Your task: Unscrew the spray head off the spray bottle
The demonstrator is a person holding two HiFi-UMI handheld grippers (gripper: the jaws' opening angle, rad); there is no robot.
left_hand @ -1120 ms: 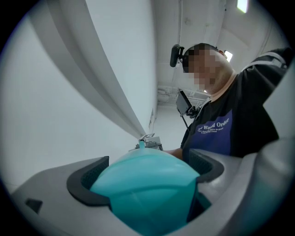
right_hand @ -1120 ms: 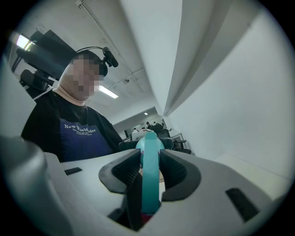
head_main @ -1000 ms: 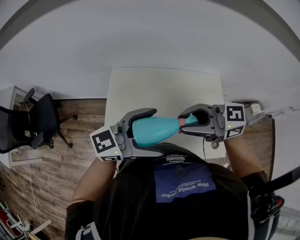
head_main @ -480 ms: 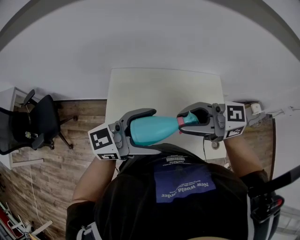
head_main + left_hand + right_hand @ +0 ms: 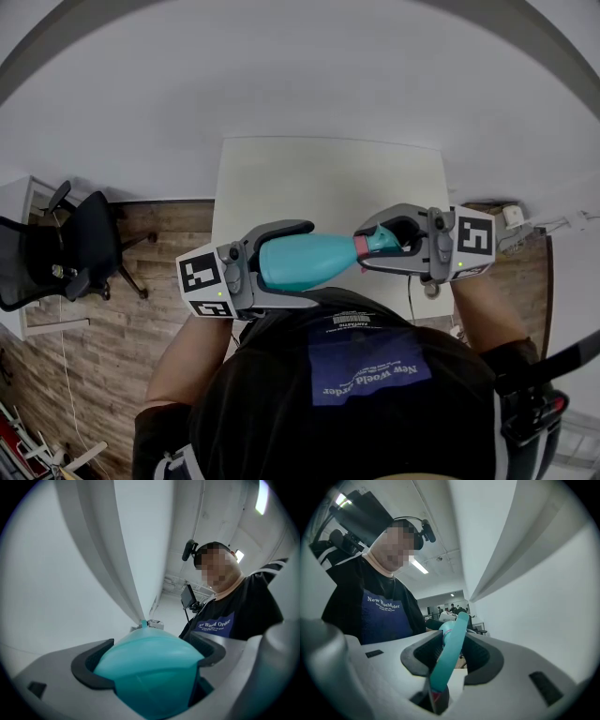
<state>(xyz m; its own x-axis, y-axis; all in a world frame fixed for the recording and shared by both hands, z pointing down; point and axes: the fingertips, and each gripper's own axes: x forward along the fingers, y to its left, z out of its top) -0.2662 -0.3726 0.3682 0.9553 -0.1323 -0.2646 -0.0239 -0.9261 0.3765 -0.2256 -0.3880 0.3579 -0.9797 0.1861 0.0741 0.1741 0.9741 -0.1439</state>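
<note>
Black shirt (image 5: pixel 281 412) is showing white print "New World Order" on its blue patch (image 5: pixel 370 367); smaller line unreadable.

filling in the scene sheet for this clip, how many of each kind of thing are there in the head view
grippers: 2, the left gripper, its jaws just now closing on the bottle's body, and the right gripper, clamped on the spray head
spray bottle: 1, teal, head on
table: 1, white
office chair: 1, black
total: 5

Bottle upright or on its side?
On its side: the bottle lies level in mid-air, its spray head gripped in the right claw.
</note>
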